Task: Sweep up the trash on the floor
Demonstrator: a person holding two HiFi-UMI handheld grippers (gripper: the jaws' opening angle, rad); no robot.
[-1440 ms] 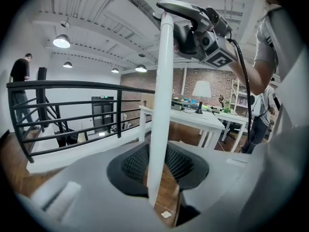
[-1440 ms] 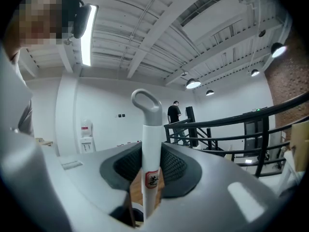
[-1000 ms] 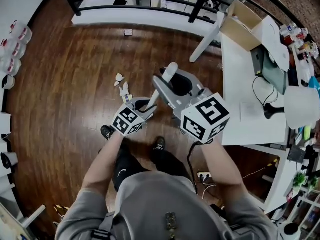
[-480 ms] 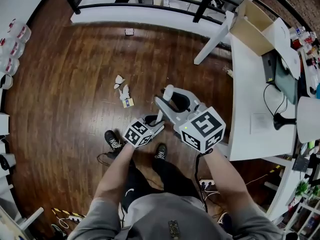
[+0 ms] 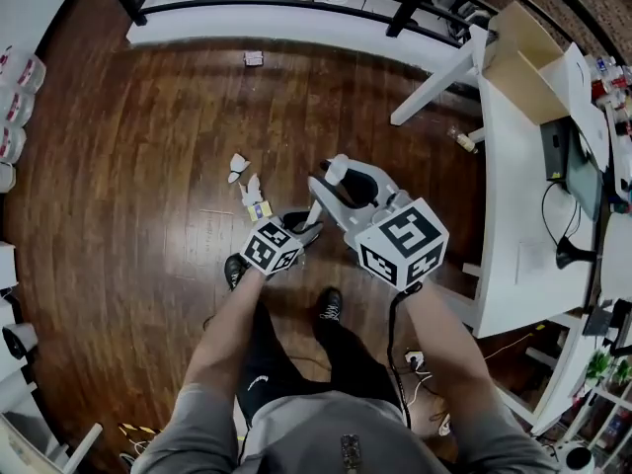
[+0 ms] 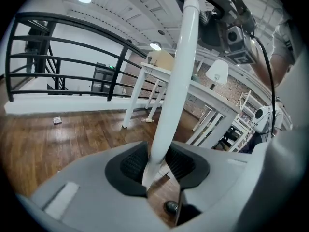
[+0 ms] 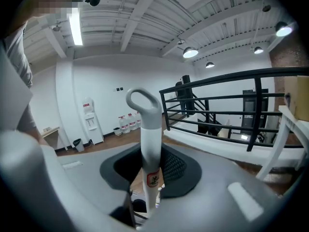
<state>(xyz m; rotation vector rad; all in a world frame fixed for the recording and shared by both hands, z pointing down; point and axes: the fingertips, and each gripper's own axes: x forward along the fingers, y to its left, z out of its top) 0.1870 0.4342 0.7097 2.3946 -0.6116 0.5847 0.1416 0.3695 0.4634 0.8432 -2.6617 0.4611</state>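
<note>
**A:** Where's the trash (image 5: 251,185)?

**B:** On the open floor (image 5: 118,186), well in from its left edge. It's a few white pieces and a yellow one, lying just beyond the left gripper (image 6: 155,165) and slightly to its left. A stray scrap (image 5: 254,58) sits far off, close to the ledge (image 5: 296,34) along the floor's far edge.

**A:** And the grips?

**B:** Both are on one white handle (image 6: 181,76). The left gripper has it low down, with a pad against each side. Its jaws have just eased a shade wider with the handle between them. The right gripper (image 7: 150,170) is clamped about half closed, just under the handle's looped top end.

**A:** Why split the hands like that?

**B:** I'd guess the low hand drives the stroke while the top hand steadies and pivots. That would suit drawing the pieces together. The handle's lower end is hidden under the grippers, so I can't tell whether it meets the floor.

**A:** Is there room to move?

**B:** Plenty to the left and ahead, all the way to the ledge. The right side is tighter. The table (image 5: 509,196) stands near the right gripper, so a wide swing that way risks knocking its edge. Working from the trash leftward looks safer.
</note>
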